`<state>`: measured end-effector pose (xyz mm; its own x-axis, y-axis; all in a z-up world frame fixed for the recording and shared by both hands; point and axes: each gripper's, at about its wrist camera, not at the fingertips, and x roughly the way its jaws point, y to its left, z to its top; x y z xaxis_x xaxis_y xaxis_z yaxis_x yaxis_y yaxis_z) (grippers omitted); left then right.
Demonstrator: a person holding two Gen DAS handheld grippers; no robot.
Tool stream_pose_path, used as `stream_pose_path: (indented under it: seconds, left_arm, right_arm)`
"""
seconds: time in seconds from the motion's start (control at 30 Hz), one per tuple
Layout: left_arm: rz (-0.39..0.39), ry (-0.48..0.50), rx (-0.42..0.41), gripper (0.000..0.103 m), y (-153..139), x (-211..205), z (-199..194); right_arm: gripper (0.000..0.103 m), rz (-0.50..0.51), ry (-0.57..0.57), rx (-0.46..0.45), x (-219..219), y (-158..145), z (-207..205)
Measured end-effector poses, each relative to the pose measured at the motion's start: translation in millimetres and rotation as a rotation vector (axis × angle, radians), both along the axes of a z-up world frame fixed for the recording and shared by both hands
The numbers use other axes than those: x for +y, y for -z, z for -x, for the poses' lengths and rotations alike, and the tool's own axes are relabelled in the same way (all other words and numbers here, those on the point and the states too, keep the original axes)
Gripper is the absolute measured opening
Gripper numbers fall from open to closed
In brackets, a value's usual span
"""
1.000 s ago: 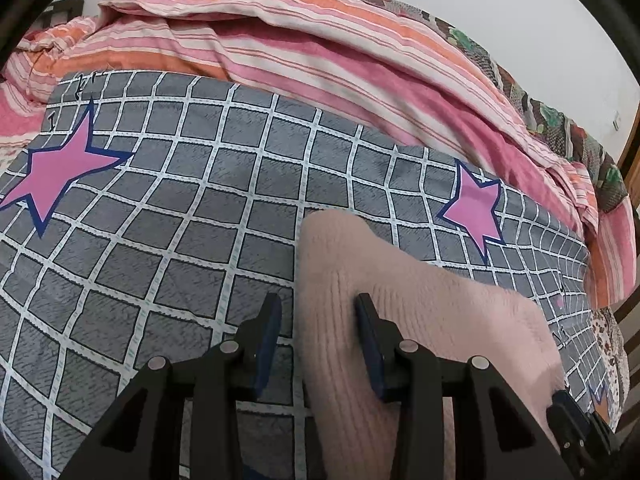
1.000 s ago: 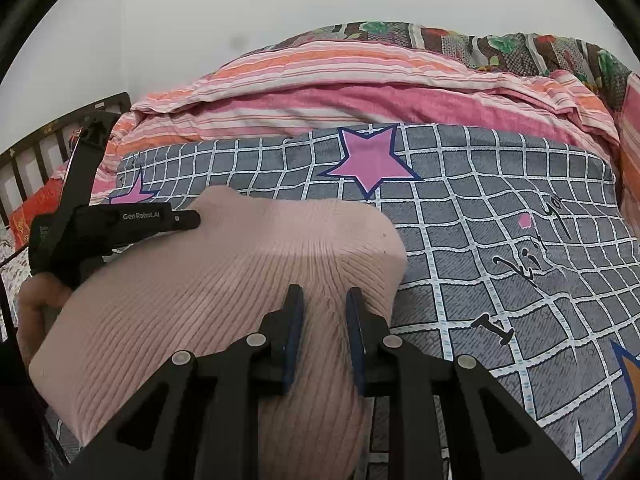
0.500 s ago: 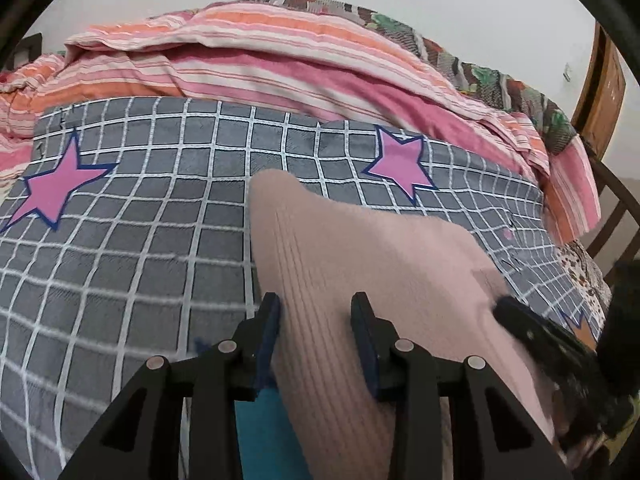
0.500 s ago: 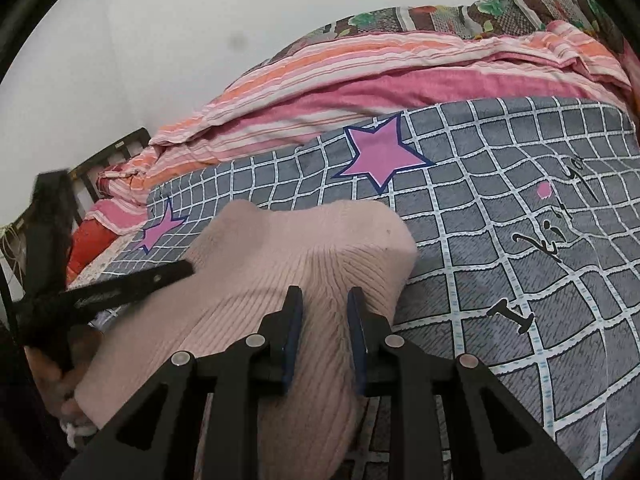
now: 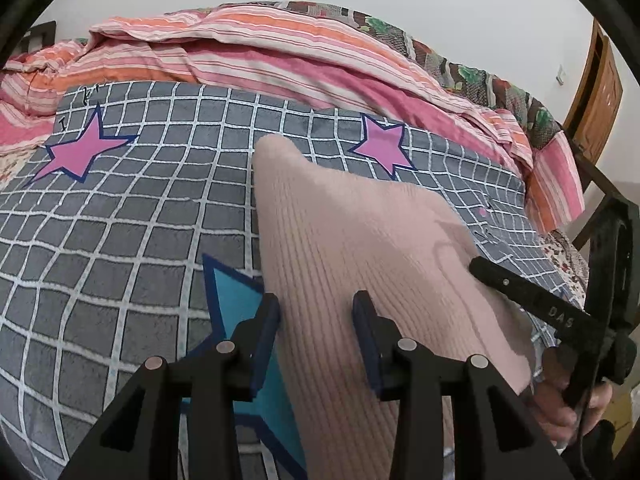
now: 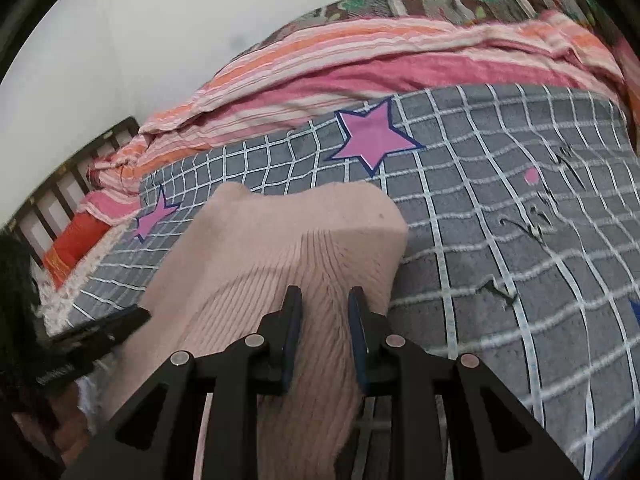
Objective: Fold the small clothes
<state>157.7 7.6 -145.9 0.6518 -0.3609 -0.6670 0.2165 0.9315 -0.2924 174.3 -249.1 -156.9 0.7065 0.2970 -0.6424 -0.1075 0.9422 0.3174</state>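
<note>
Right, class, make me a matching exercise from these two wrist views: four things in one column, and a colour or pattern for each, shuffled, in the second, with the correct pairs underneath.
Column one:
1. ribbed knit garment
2. grid-pattern blanket with stars
3. rumpled quilt behind the blanket
4. large star beside the left gripper: large star

Column two:
A. pink, orange and white stripes
B. teal
C. pale pink
D. grey with white lines

Pairs: 1-C, 2-D, 3-A, 4-B

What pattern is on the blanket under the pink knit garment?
Grey blanket with white grid lines and pink stars; clearest in the left wrist view.
</note>
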Motion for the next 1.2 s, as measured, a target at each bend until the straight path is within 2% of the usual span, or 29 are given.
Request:
stream_pose_path:
  seconds: [0.07,0.2,0.37,0.43,0.53,0.6,0.7,0.73,0.93,1.2]
  left_arm:
    - [0.01,0.003,0.003,0.037,0.0,1.7,2.3]
    - [0.033,0.019,0.016,0.038,-3.7,6.5,9.9]
    - [0.036,0.045,-0.002,0.038,-17.5,0.9,11.5]
    - [0.004,0.045,-0.003,0.042,-16.1,-7.1,8.0]
    - [-0.092,0.05,-0.005,0.049,-5.5,-19.2,8.2]
    - [-0.069,0.051,0.009,0.054,2.1,-14.3,9.7]
    - [0.048,0.054,0.074,0.057,14.9,0.9,8.1]
    - [0.064,0.056,0.083,0.057,17.4,2.4,9.1]
    - [-0.024,0.04,0.043,0.057,19.0,-8.6,25.2]
    - [-0.002,0.012,0.064,0.057,15.3,-3.5,23.2]
  right_arm:
    - [0.024,-0.013,0.009,0.02,-3.6,-2.7,6.8]
    - [0.03,0.077,-0.007,0.03,2.0,-11.8,26.6]
    - [0.03,0.107,-0.008,0.023,4.1,-24.5,38.1]
    - [0.03,0.109,-0.01,0.03,8.6,-26.4,34.9]
    - [0.03,0.142,-0.013,0.043,15.7,-16.3,30.5]
    - [0.031,0.17,-0.002,0.053,17.2,-7.5,30.3]
    - [0.033,0.177,0.005,0.051,14.7,-0.5,30.6]
    - [0.035,0.175,0.008,0.049,13.4,0.7,30.6]
    - [0.037,0.107,0.052,0.055,4.2,6.1,37.5]
    - [0.029,0.143,0.056,0.015,16.1,-11.2,33.6]
